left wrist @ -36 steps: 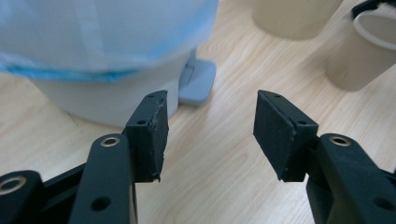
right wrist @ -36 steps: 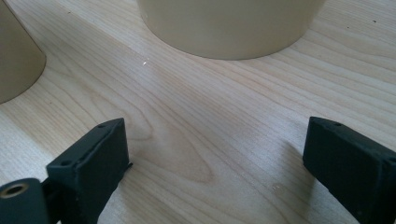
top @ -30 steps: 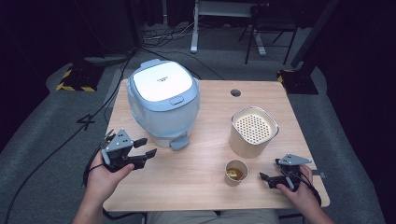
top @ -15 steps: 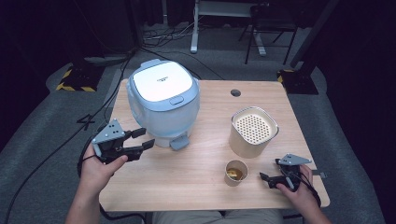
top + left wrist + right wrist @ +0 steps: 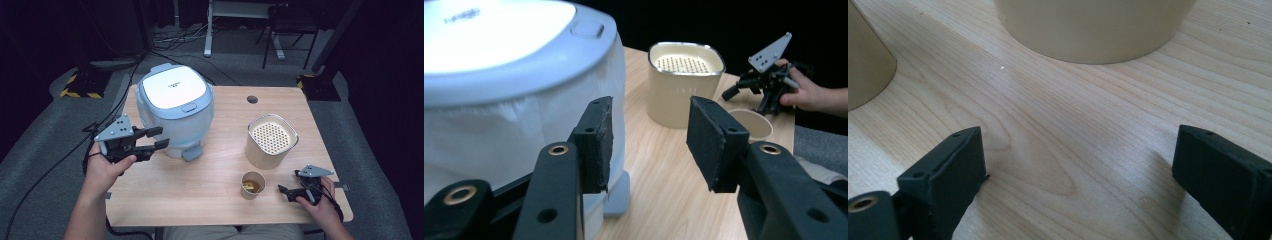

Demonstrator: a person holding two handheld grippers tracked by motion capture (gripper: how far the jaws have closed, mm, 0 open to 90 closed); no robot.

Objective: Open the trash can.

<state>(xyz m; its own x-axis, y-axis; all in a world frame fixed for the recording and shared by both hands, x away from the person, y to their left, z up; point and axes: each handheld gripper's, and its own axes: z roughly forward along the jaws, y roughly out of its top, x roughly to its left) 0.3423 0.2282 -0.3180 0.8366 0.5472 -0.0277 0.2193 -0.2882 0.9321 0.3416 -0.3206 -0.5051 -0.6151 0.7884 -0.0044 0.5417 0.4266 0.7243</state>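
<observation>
A white and pale-blue rice cooker (image 5: 175, 110) stands lid-down at the table's left. My left gripper (image 5: 159, 139) hovers beside its front left side, above the table, open; its jaws have just been closing with nothing between them. In the left gripper view the gripper (image 5: 651, 145) points past the cooker's wall (image 5: 499, 85) toward a beige canister (image 5: 684, 85). My right gripper (image 5: 289, 190) rests low at the front right, open and holding nothing. Its own view shows the gripper (image 5: 1083, 175) over bare wood, facing the canister's base (image 5: 1093, 30).
The canister (image 5: 271, 140) has a perforated lid. A small beige cup (image 5: 252, 185) with something in it stands just in front of it, left of the right gripper. The wooden table (image 5: 200, 200) has a cable hole (image 5: 252, 99) at the back. Chairs and cables lie beyond.
My left gripper has risen off the table and drawn closer to the cooker's side, its jaws a little narrower. The right gripper has stayed put.
</observation>
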